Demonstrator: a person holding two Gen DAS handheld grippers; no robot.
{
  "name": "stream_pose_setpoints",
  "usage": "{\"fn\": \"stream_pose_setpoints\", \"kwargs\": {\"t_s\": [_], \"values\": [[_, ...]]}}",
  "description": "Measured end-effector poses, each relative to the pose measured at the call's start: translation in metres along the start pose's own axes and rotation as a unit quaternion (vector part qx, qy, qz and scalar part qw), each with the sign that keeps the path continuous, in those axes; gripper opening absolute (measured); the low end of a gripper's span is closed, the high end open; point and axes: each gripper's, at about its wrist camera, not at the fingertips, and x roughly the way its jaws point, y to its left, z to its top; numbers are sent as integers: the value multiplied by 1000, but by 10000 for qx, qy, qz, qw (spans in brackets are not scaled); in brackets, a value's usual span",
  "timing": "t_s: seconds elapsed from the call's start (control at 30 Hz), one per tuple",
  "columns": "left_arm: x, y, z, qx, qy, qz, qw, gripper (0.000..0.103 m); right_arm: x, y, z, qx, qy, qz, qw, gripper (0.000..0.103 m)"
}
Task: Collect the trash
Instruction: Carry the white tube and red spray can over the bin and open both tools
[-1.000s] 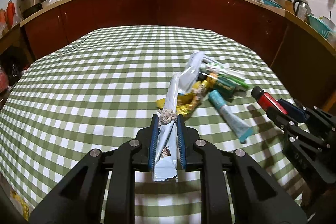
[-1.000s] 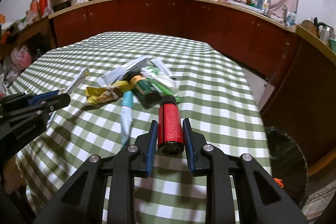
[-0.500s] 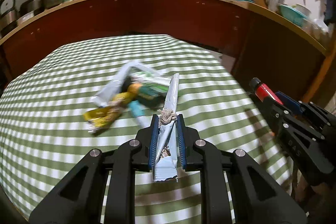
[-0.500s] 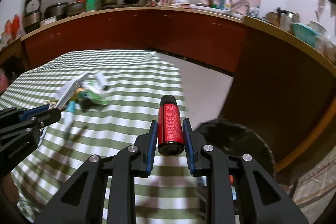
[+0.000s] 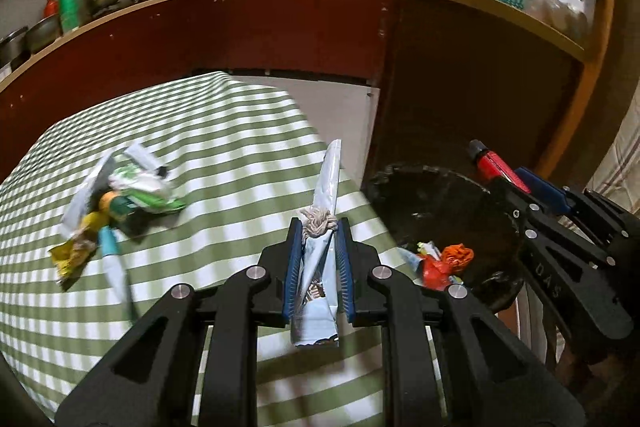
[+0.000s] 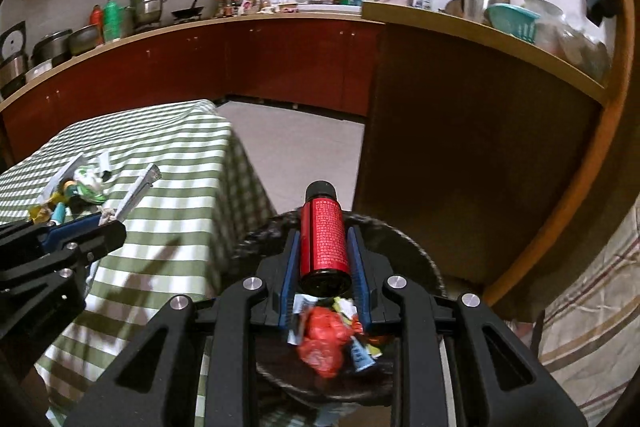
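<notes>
Over the black bin, right gripper clamps red bottle, not yet dropped. Left gripper grips pale wrapper near worktop edge. Some trash already binned; pile left on worktop.

Left hand-held gripper clamping pale wrapper, black bin beside
</notes>
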Motion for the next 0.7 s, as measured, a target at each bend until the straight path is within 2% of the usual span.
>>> {"fn": "stream_pose_setpoints", "kwargs": {"t_s": [0.4,0.7], "values": [[34,-50,7,282,167,-19,9995,17,19,-36,-11,287,106,-72,9995,25],[53,-67,17,389,307,-74,9987,18,31,-48,-14,430,158,-61,9989,25]]}}
